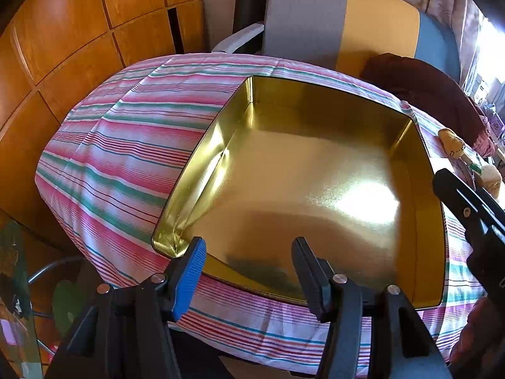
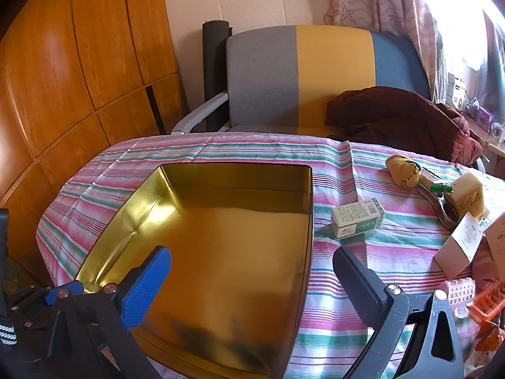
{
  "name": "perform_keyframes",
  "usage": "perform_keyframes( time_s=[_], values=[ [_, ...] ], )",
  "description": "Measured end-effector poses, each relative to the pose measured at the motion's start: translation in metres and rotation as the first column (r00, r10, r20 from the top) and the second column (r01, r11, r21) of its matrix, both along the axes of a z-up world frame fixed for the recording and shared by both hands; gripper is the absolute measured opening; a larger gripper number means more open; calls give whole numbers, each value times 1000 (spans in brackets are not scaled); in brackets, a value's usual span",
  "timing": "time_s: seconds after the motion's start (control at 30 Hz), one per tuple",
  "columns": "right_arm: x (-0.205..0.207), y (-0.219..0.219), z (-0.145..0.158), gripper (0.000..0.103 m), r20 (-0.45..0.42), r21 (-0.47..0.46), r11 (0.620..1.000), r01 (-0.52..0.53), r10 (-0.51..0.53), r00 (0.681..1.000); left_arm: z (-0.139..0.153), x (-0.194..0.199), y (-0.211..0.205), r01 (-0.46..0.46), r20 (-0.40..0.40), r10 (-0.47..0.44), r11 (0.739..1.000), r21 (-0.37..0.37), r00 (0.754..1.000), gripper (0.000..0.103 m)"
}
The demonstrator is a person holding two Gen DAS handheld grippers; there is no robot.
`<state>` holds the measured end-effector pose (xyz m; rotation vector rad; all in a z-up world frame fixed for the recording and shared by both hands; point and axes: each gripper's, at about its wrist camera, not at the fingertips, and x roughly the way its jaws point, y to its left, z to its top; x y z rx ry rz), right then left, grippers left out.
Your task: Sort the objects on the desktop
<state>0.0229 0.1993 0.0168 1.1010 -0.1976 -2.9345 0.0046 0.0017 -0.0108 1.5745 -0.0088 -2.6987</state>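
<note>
At the bottom of the left wrist view the left gripper [image 1: 249, 254] hangs with its jaws apart and nothing between them, just over the near rim of the gold tin [image 1: 424, 221], which fills the middle of that frame and stands empty on the striped cloth [image 1: 126, 145]. In the right wrist view the right gripper [image 2: 252, 271] also stands wide and empty at the lower middle, the tin's right wall running up between its fingers. Right of centre in that view lies the green-and-white carton [image 2: 356, 219], the nearest thing to sort: it looks light, stiff and square-sided, so a pinch across its two long flat faces should hold, though hard pressure may dent the card. Farther toward the right edge sit a white box [image 2: 459, 248], a yellow sponge block [image 2: 470, 194] that will likely squash and spring back, and a soft yellow plush toy [image 2: 405, 172] that should bear a grip anywhere. At the lower right are a pink ribbed piece [image 2: 459, 289] and an orange plastic rack [image 2: 487, 306]; what they are is unclear. The left view shows only the toy, part of the sponge and the right gripper's black arm at its right edge, but gives the tin's whole floor; the carton and boxes appear in the right view alone. Beyond the table stands a grey, yellow and blue chair [image 2: 315, 75] with a dark red garment [image 2: 397, 117].
</note>
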Motion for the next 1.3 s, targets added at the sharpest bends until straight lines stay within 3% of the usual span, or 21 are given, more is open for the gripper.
perform_keyframes(
  time_s=[0.17, 0.43, 0.67, 0.87, 0.97, 1.3],
  values=[
    [5, 12, 2, 103, -5, -4, 1000, 18, -18, 1000, 0, 0, 9, 16, -1, -16, 1000, -8, 1000, 57],
    [18, 58, 5, 103, -33, -38, 993, 112, -113, 993, 11, 7, 39, 125, -35, -125, 992, -13, 992, 57],
    [43, 132, -5, 98, -29, -64, 944, 324, -326, 945, 26, 12, 78, 248, -88, -247, 969, -9, 965, 58],
    [62, 193, -15, 84, -13, -73, 868, 491, -493, 870, 38, 14, 116, 354, -101, -347, 933, 68, 932, 58],
    [68, 214, -19, 79, 12, -84, 845, 529, -530, 848, 42, 9, 134, 411, -102, -402, 906, 96, 910, 58],
    [67, 208, -48, 86, 122, -81, 878, 471, -461, 879, 54, -18, 197, 558, -124, -545, 819, 136, 830, 58]
  ],
)
